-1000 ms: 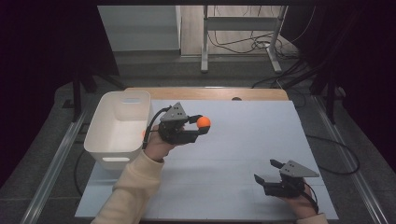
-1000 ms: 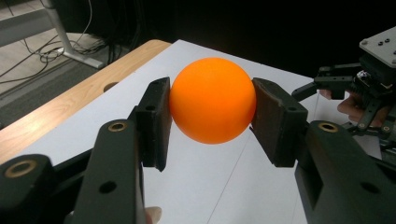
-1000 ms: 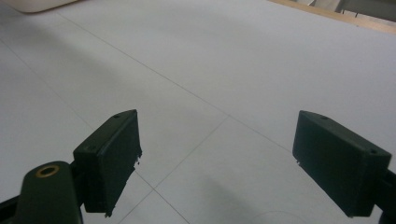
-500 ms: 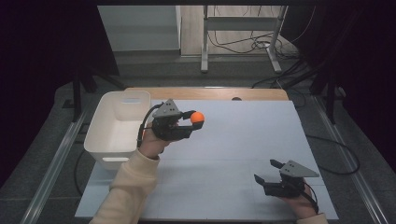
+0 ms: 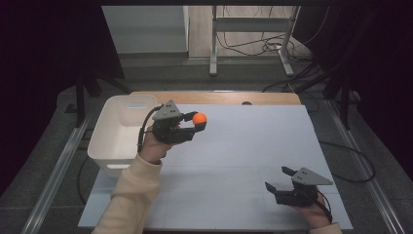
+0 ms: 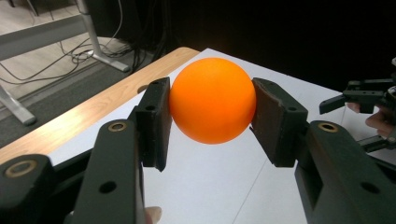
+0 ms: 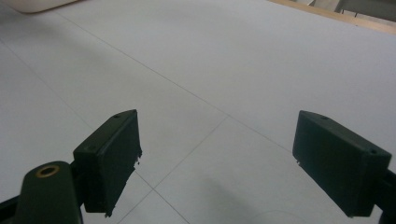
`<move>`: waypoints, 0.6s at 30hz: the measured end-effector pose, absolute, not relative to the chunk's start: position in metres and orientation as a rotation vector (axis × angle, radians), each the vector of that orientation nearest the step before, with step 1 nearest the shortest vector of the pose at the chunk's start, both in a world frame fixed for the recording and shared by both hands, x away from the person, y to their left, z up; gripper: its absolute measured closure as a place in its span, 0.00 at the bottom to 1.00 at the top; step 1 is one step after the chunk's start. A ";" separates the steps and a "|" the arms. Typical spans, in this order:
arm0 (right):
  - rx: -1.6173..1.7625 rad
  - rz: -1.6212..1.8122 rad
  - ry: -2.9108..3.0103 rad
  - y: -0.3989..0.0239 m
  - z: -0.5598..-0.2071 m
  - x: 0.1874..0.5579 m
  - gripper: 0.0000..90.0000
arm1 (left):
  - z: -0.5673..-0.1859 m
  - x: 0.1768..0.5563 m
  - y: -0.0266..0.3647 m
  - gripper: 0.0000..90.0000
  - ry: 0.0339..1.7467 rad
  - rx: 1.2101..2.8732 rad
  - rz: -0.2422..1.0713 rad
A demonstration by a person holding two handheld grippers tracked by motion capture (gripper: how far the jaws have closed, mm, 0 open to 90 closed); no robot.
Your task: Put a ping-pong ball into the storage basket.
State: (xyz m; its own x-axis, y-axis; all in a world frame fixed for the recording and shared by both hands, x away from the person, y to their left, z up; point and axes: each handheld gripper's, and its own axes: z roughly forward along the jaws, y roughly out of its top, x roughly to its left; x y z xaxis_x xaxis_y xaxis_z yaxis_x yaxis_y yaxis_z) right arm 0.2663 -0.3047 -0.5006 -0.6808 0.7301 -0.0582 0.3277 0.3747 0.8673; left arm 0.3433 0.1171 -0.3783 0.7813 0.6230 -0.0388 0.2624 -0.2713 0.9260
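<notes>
An orange ball (image 5: pixel 199 118) is held above the white table, with my left gripper (image 5: pixel 196 125) shut on it just right of the white bin (image 5: pixel 113 131). In the left gripper view the ball (image 6: pixel 212 100) sits squeezed between the two black pads (image 6: pixel 155 122). My right gripper (image 5: pixel 278 179) rests low near the table's front right, open, with nothing between its fingers (image 7: pixel 112 156); bare white tabletop shows between them.
The white bin stands at the table's left side, open on top. A wooden strip (image 5: pixel 214 97) runs along the table's far edge. Beyond it are a metal frame (image 5: pixel 248 29) and cables on the floor. The far-off right gripper (image 6: pixel 364 93) appears in the left gripper view.
My left gripper has carried the orange ball leftward and slightly back, toward the bin. The right gripper has stayed put.
</notes>
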 end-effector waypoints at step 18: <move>0.914 1.245 2.205 -0.304 -0.501 0.266 0.18 | -0.370 0.343 0.142 0.56 0.738 1.796 0.458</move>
